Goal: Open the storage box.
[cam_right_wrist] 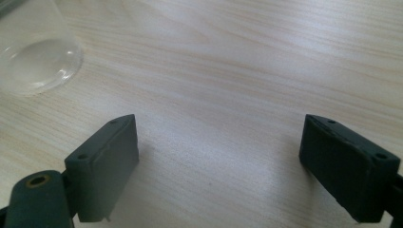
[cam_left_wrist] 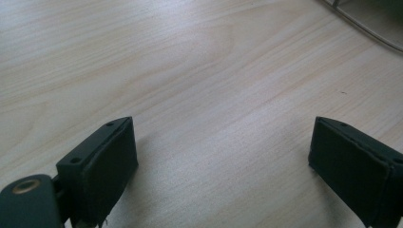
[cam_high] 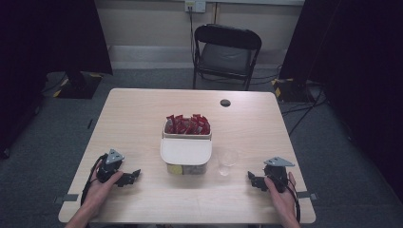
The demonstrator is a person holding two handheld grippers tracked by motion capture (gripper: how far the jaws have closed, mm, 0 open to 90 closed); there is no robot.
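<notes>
Two claws wide open, left claw (cam_high: 127,177), right claw (cam_high: 254,181), near table (cam_high: 142,114) edge

At mid-surface (cam_high: 142,109) stands a lidded container (cam_high: 186,156), with a box of packets (cam_high: 187,126) touching it just behind. A plastic cup (cam_high: 227,162) stands just right of the container. The left tongs (cam_high: 134,175) rest near the front left, the right tongs (cam_high: 252,177) front right, beside the cup. A folding chair (cam_high: 226,54) stands behind the surface.

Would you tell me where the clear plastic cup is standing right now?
In the high view, the clear plastic cup stands right of the lidded container, ahead of the right gripper.
</notes>
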